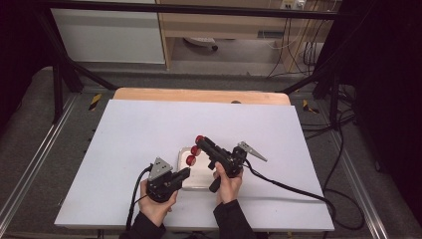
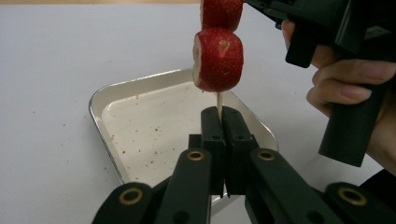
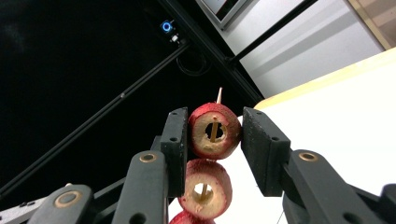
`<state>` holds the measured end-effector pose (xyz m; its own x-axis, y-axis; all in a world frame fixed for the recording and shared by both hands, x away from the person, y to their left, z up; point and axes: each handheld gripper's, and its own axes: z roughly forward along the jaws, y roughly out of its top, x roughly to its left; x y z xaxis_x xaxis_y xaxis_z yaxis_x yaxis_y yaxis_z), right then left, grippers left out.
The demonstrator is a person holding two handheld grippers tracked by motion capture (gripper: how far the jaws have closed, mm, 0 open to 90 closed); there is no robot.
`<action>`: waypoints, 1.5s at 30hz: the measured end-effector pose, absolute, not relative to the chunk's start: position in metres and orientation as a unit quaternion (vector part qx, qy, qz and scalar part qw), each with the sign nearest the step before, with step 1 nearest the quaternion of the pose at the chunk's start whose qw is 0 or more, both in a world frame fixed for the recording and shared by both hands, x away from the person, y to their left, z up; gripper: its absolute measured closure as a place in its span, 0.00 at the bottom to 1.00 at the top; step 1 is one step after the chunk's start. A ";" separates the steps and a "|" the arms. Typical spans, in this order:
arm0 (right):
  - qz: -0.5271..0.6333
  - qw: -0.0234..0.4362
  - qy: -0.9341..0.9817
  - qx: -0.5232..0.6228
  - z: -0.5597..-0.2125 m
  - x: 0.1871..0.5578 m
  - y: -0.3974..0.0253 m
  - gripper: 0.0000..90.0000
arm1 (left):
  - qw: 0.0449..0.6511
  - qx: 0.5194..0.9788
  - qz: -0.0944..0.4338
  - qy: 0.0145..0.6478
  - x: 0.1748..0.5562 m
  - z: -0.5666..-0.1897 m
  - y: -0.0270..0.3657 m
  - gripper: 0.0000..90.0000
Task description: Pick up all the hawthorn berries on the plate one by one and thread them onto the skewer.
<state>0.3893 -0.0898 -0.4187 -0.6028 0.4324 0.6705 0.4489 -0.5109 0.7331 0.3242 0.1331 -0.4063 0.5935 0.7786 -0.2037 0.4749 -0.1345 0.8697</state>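
Where the high view looks down, the skewer (image 1: 193,154) rises over the white tray (image 1: 195,180), between the left gripper (image 1: 186,172) and right gripper (image 1: 200,140). In the left gripper view, closed jaws pinch the stick above the tray. In the right gripper view, the jaws clamp the top red fruit ring (image 3: 214,131).

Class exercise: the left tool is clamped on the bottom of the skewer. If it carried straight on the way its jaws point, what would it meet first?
Probably the metal tray: the left tool, shut on the skewer, points low across it. The lower fruit piece sits above that line, though depth is hard to judge.
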 end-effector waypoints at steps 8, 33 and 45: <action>-0.737 0.010 -0.508 -0.446 -0.420 0.389 -0.090 0.70 | 0.497 0.745 0.154 0.417 0.327 -0.412 0.133 0.99; -0.567 -0.082 -0.704 -0.421 -0.417 0.390 -0.137 0.09 | 0.480 0.772 0.155 0.387 0.331 -0.414 0.152 0.99; -0.476 -0.106 -0.780 -0.392 -0.430 0.386 -0.163 0.01 | 0.461 0.791 0.152 0.373 0.335 -0.406 0.165 0.98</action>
<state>0.3859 -0.1632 -0.4300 -0.6699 0.7126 0.2087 0.5118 0.2395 0.8251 0.3350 0.1648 -0.4064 0.6759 0.7297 -0.1037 0.4500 -0.2972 0.8421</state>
